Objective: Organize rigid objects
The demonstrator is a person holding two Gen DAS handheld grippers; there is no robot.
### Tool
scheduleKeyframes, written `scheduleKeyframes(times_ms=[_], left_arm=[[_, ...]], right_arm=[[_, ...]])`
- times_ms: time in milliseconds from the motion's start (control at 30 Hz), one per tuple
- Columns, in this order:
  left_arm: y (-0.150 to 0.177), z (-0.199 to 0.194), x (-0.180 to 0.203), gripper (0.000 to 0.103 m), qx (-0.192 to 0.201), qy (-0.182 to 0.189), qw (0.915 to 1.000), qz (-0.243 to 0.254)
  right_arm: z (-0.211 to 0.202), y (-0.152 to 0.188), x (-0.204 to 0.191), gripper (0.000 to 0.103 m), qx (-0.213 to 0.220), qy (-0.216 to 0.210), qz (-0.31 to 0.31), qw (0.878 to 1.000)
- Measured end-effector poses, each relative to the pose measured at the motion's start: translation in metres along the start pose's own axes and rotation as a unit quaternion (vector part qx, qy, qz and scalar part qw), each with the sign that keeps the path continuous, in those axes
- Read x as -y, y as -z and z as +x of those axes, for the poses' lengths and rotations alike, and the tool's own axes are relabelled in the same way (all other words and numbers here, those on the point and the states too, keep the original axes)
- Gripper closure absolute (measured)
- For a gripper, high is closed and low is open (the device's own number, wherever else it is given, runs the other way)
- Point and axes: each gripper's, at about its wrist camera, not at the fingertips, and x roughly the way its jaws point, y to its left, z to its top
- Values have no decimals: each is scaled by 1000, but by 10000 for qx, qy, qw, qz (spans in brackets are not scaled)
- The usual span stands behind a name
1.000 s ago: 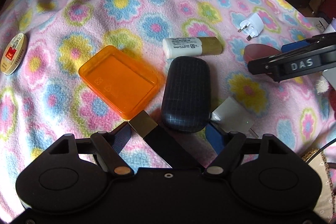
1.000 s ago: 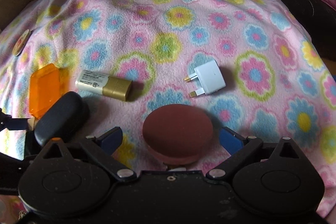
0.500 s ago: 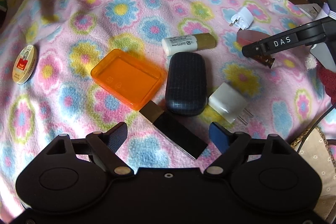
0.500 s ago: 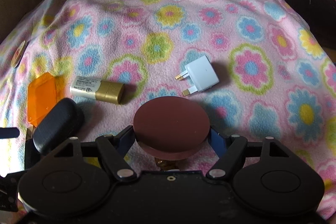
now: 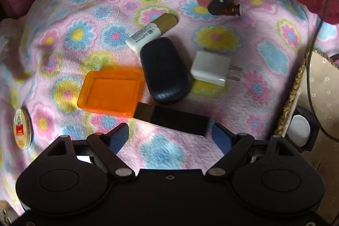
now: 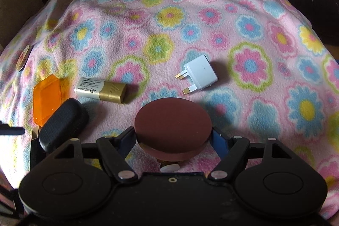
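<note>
Maroon round compact (image 6: 173, 122) pinched between right gripper (image 6: 173, 138) fingers, lifted off blanket (image 6: 190, 24), not yet placed. Left gripper (image 5: 169, 137) jaws opening, nothing held; black-gold bar (image 5: 171, 120) just ahead, beside orange tray (image 5: 110, 94), dark case (image 5: 165, 71), white charger (image 5: 209, 68). Cluster part-formed; plug (image 6: 200, 75), tube (image 6: 100, 90) still loose.

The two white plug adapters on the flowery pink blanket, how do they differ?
The white three-pin plug adapter has three brass-coloured pins; the white two-prong charger cube has two thin flat metal prongs. The three-pin adapter lies alone farther up the blanket, while the two-prong cube sits right beside the dark oval case. Both are small white boxy plugs lying flat on their sides.
</note>
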Motion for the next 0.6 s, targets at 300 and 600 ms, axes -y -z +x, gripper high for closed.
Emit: scheduleKeyframes(times_ms=[300,600], left_arm=[[-11,25,-28,21,-62,735,9965,-392],[1,19,-35,24,67,441,9707,-2361]], right_arm=[[7,-2,1,28,-102,-29,35,9999],[2,-2,-2,28,8,-25,-16,10000]])
